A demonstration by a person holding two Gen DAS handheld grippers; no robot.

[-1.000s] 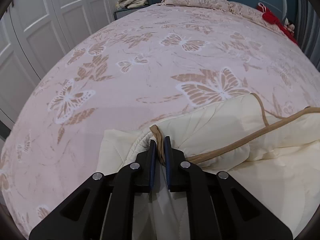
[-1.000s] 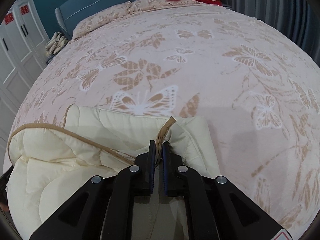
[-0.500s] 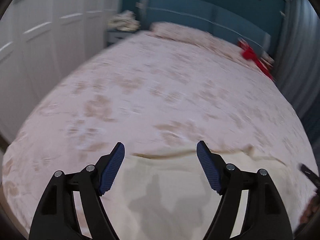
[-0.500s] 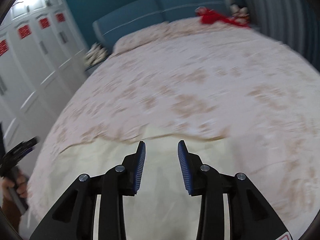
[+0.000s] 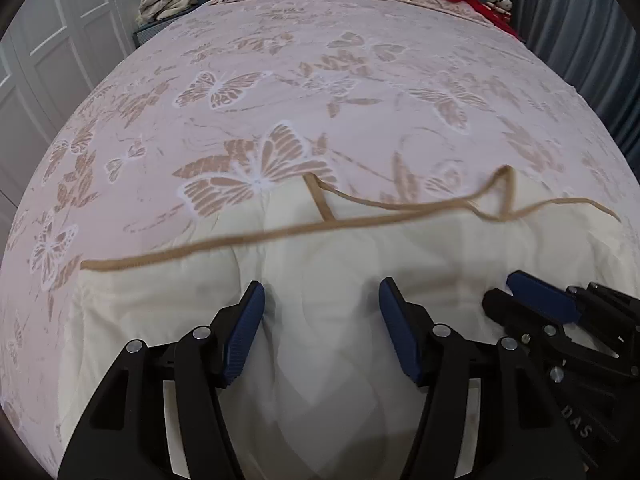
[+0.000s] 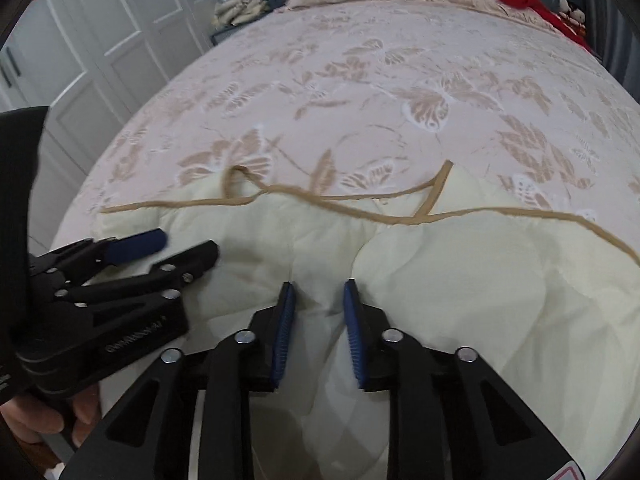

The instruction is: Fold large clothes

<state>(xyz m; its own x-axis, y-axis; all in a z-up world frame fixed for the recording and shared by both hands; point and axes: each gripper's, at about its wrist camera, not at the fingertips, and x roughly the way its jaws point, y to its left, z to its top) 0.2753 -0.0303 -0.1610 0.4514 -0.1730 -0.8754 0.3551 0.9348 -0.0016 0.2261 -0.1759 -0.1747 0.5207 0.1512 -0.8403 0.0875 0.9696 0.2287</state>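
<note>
Two grippers, the left gripper and right gripper, hover with jaws spread and empty over one cream quilt lying folded on one butterfly-print bed.

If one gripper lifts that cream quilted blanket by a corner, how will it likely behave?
The cream quilted blanket will probably flop and drape: its tan trim lies wavy and crossed. It looks puffy, so likely light but bulky. The folded layers would probably slide apart, so both the left gripper and right gripper seem needed.

Cream quilt near edge cut off; tan trim motion-blurred.
</note>
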